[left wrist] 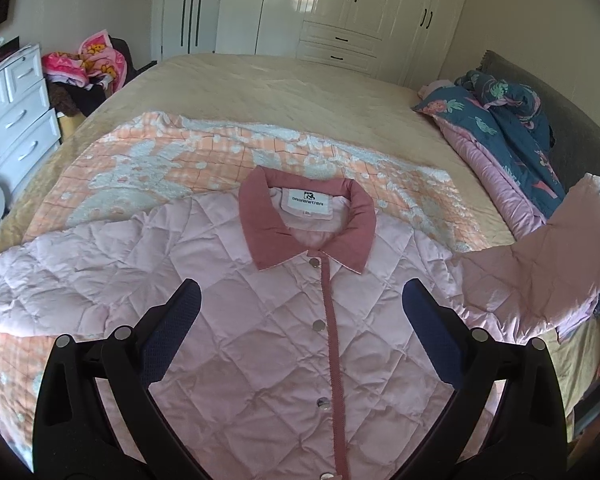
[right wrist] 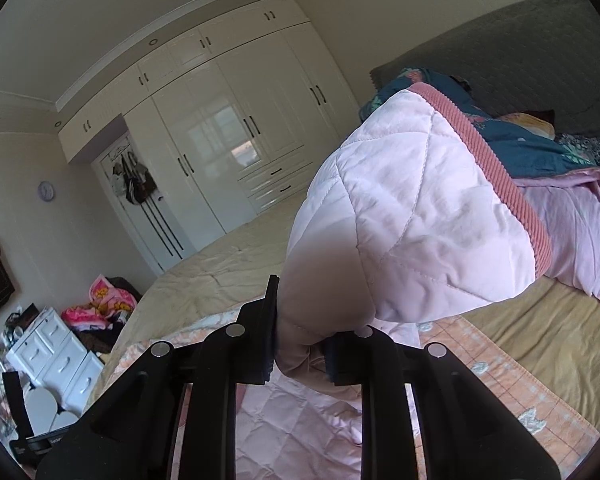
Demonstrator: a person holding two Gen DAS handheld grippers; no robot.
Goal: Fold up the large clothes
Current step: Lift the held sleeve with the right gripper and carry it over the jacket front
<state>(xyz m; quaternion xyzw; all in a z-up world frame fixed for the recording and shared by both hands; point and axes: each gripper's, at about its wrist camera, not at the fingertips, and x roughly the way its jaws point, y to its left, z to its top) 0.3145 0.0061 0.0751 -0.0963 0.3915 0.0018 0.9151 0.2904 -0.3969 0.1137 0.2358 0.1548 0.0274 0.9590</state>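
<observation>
We see the pink quilted jacket [left wrist: 260,344] lying front-up on the bed [left wrist: 300,84], its dark-pink collar [left wrist: 308,220] toward the far wardrobe and its buttoned placket running from collar toward us, so its long axis lies along our line of sight in the left wrist view. One sleeve spreads flat to the left; the other sleeve [right wrist: 412,216] is lifted at the right, its ribbed cuff edge uppermost. Our right tool [right wrist: 300,356] is closed on that sleeve's fabric, pinched between its pads. Our left tool [left wrist: 302,320] hovers above the jacket's chest with its jaws wide apart, holding nothing. Under the jacket lies an orange checked blanket [left wrist: 172,160] on the beige bedspread. A blue floral quilt [left wrist: 508,128] is bunched against the grey headboard [left wrist: 572,112]. Beyond stand a cream wardrobe [left wrist: 340,4] and white drawers [left wrist: 16,112].
</observation>
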